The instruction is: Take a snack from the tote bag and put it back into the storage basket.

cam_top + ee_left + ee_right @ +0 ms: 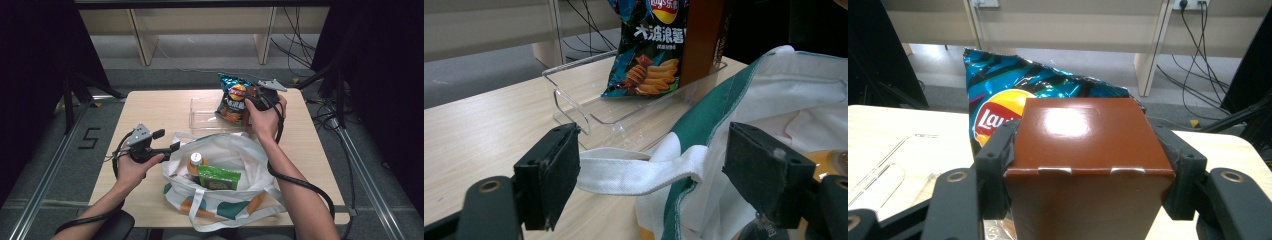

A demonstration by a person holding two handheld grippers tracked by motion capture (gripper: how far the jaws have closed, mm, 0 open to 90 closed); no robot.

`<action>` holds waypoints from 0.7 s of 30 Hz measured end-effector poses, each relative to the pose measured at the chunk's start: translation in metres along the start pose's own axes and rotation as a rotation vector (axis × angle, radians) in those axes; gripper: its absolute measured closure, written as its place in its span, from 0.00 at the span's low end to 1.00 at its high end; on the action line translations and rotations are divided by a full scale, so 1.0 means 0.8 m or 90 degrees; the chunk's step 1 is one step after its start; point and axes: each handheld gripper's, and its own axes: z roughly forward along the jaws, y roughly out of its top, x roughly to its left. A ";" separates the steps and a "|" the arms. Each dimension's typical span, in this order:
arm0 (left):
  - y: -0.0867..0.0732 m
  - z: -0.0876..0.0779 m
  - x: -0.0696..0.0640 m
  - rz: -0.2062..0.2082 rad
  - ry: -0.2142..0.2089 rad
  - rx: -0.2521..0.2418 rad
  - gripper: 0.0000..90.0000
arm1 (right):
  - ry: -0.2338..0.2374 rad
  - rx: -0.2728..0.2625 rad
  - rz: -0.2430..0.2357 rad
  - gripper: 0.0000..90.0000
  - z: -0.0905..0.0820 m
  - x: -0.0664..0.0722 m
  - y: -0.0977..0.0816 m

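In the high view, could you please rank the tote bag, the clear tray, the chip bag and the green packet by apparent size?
1. tote bag
2. clear tray
3. chip bag
4. green packet, close to the chip bag in size; partly hidden, so unsure.

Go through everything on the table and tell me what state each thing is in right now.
Brown box: upright, clamped by the right hand-held gripper, in the clear bin.
Chip bag: sealed, standing in the clear bin.
Tote bag: open.
Bottle: capped, in the bag.
Left hand-held gripper: open around the bag strap.
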 end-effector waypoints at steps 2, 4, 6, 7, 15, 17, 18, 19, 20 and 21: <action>0.000 0.000 0.000 0.001 0.000 0.000 0.24 | -0.005 0.001 0.005 0.42 0.000 0.001 -0.001; 0.000 0.000 0.000 0.001 -0.001 0.000 0.24 | 0.000 0.019 -0.002 0.42 0.002 0.001 -0.003; 0.000 0.000 0.000 0.001 -0.001 0.000 0.24 | -0.002 0.030 -0.001 0.42 0.004 0.001 -0.008; 0.000 0.000 0.000 0.001 -0.001 0.000 0.24 | -0.002 0.030 -0.001 0.42 0.004 0.001 -0.008; 0.000 0.001 0.001 -0.001 -0.006 -0.003 0.24 | 0.005 0.031 0.009 0.39 0.005 0.000 -0.013; 0.000 0.000 0.000 -0.001 0.001 0.001 0.24 | 0.011 0.031 0.004 0.35 0.006 -0.004 -0.014; 0.000 0.000 0.000 -0.002 0.000 -0.001 0.24 | 0.012 0.031 0.007 0.34 0.006 -0.004 -0.014; 0.000 0.000 0.000 -0.002 0.000 -0.001 0.24 | 0.012 0.031 0.007 0.34 0.006 -0.004 -0.014; 0.000 0.000 0.000 -0.002 0.000 -0.001 0.24 | 0.012 0.027 0.014 0.32 0.005 -0.004 -0.014; 0.000 0.000 0.000 -0.002 0.000 0.000 0.24 | 0.019 0.031 0.022 0.31 0.003 -0.004 -0.013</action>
